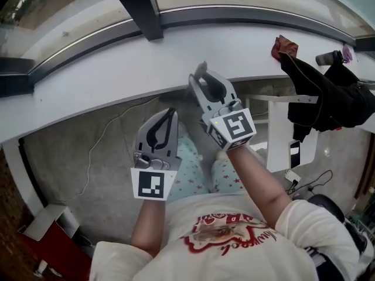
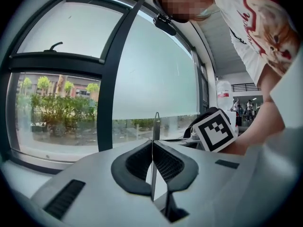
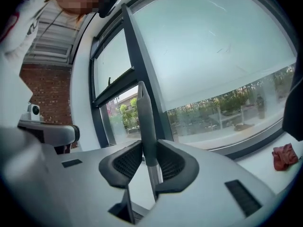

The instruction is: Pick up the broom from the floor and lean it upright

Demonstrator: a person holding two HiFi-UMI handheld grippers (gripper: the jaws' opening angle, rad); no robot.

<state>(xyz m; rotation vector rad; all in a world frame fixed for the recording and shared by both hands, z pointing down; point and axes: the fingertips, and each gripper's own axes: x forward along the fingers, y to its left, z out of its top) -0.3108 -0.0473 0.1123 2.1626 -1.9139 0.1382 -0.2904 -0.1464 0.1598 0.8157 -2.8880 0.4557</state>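
By the far long white window ledge (image 1: pixel 105 69), the slim grey metal broom handle (image 3: pixel 143 117) is standing upright, clamped in the right hand-held gripper (image 1: pixel 199 84). The left hand-held gripper (image 2: pixel 152 144) is sitting closed, empty. Pickup is looking done; next is resting it against the ledge, then releasing.

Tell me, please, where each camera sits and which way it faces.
Head view: on the person's head, looking steeply down at sill and floor; forearms, left tool, right tool show.
Left gripper view: rides the left tool, faces the window; its shut jaws and the person's shirt show.
Right gripper view: rides the right tool, faces the window; its jaws clamp the broom handle; shirt shows.
Shared: red cloth, in head and right gripper views.
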